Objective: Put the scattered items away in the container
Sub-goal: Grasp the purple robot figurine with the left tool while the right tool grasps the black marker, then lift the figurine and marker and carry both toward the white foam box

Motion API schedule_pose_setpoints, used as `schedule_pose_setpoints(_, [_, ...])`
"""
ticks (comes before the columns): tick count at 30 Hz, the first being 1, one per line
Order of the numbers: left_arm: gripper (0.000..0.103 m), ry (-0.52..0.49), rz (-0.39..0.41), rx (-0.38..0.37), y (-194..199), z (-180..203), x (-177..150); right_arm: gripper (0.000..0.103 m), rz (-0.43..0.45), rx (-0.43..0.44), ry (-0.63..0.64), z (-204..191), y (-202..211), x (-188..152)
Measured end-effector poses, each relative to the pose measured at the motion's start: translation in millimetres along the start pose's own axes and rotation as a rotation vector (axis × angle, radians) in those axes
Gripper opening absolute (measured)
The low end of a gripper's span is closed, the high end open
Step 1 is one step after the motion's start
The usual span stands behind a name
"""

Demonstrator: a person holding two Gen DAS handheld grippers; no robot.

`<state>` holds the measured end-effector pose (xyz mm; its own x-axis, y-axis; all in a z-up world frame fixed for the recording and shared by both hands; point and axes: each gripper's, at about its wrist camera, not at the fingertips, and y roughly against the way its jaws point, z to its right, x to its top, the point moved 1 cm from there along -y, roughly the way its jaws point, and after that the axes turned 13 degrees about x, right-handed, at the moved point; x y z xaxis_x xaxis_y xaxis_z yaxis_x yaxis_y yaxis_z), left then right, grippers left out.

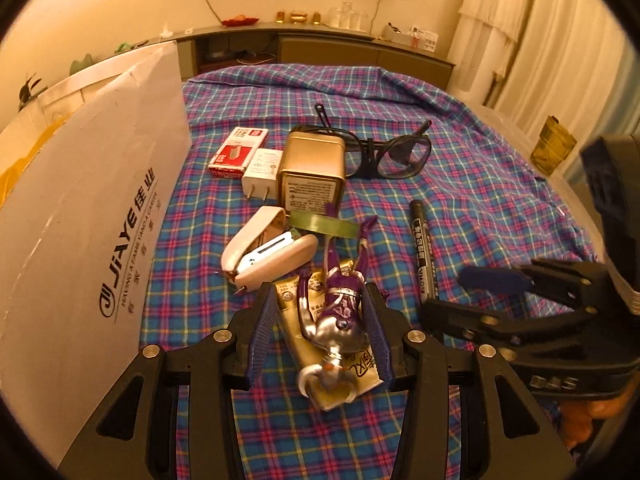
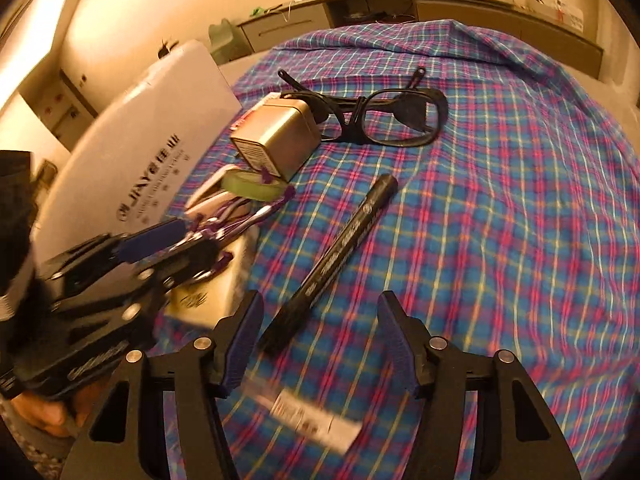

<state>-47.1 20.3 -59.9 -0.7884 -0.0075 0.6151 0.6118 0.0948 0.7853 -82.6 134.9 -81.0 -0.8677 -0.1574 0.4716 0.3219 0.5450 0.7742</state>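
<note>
My left gripper (image 1: pixel 320 294) is open with its jaws on either side of a purple and silver toy figure (image 1: pixel 340 312) that lies on a gold packet (image 1: pixel 312 320); I cannot tell if the pads touch it. It also shows in the right wrist view (image 2: pixel 176 246). My right gripper (image 2: pixel 320 304) is open over the near end of a black marker (image 2: pixel 336 256), which also shows in the left wrist view (image 1: pixel 422 248). The white box (image 1: pixel 88 216) with JIAYE print stands at the left. A small white packet (image 2: pixel 308 420) lies below the right gripper.
On the plaid cloth (image 1: pixel 480 184) lie a stapler (image 1: pixel 264 256), a green tape roll (image 1: pixel 320 224), a gold tin (image 1: pixel 314 168), a white charger (image 1: pixel 262 170), a red box (image 1: pixel 236 152) and black glasses (image 1: pixel 392 152). A yellow jar (image 1: pixel 554 148) stands at the right edge.
</note>
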Motion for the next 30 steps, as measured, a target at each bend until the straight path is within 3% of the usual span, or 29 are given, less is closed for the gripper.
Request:
schedule_pose_setpoints(3, [0.052, -0.003, 0.008, -0.01, -3.0, 2.7, 2.4, 0.053, -0.007, -0.051, 0.039, -2.0, -6.4, 3.4])
schedule_pose_setpoints(8, [0.052, -0.03, 0.038, -0.013, -4.2, 10.4, 4.0, 0.019, -0.031, -0.114, 0.111, -4.3, -10.3, 6.0])
schedule_pose_setpoints(10, [0.035, -0.035, 0.046, -0.017, -1.4, 10.2, 4.1, 0.015, -0.033, -0.108, 0.101, -1.0, -7.9, 6.6])
schedule_pose_setpoints(18, [0.034, 0.002, 0.054, -0.056, 12.0, 3.6, 7.4, 0.015, 0.038, -0.056, 0.043, 4.2, 15.8, 9.9])
schedule_pose_setpoints(19, [0.034, 0.024, 0.041, -0.091, 16.1, 1.3, 8.6, 0.015, 0.044, -0.043, 0.035, 4.2, 17.0, 10.1])
schedule_pose_setpoints(22, [0.034, 0.186, -0.017, -0.32, 25.9, -16.0, 12.8, 0.015, 0.061, 0.01, -0.003, 2.7, 23.2, 7.2])
schedule_pose_setpoints(24, [0.034, 0.308, -0.165, -0.424, 5.4, -27.0, 6.8, 0.015, 0.072, 0.028, -0.019, 3.2, 27.5, 7.4])
schedule_pose_setpoints(26, [0.034, 0.347, -0.251, -0.456, -8.0, -28.3, -2.4, 0.015, 0.078, 0.027, -0.027, 1.8, 32.0, 3.5])
schedule_pose_setpoints(30, [0.034, 0.244, -0.225, -0.428, 13.2, -13.5, 2.7, 0.015, 0.084, 0.029, -0.064, 10.1, 35.2, 4.7])
